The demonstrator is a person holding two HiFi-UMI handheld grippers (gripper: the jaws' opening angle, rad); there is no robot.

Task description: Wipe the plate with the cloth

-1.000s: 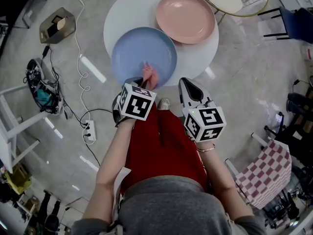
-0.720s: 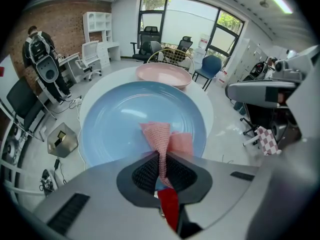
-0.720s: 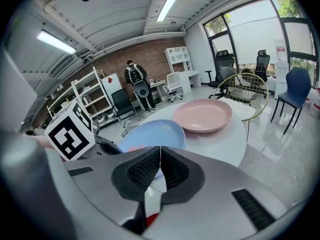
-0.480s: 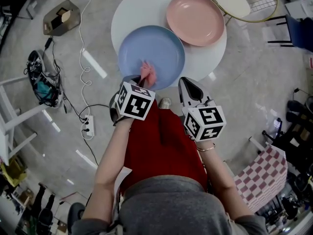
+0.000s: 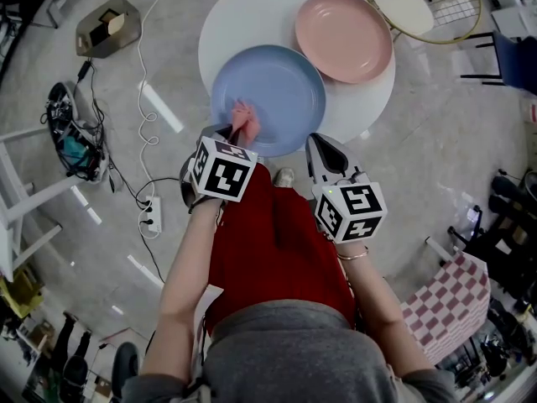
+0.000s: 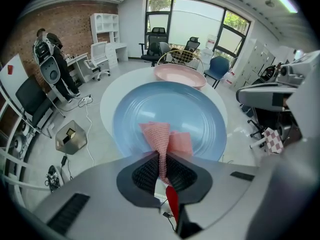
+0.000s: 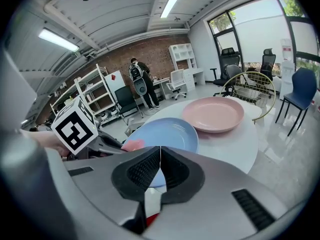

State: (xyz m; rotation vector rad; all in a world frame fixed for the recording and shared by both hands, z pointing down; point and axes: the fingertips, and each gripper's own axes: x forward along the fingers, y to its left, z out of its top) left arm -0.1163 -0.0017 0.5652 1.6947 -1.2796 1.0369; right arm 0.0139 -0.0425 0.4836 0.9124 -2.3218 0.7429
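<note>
Our left gripper (image 6: 161, 160) pinches the cloth (image 6: 161, 134), seemingly touching the blue plate (image 6: 175, 104) dead ahead (right gripper (image 7: 160, 156) pressed together, empty).

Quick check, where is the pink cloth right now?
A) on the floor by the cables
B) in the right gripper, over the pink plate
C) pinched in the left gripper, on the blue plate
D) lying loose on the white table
C: the left gripper has its jaws closed on the pink cloth, whose free end lies on the blue plate, while the right gripper is shut on nothing.
</note>
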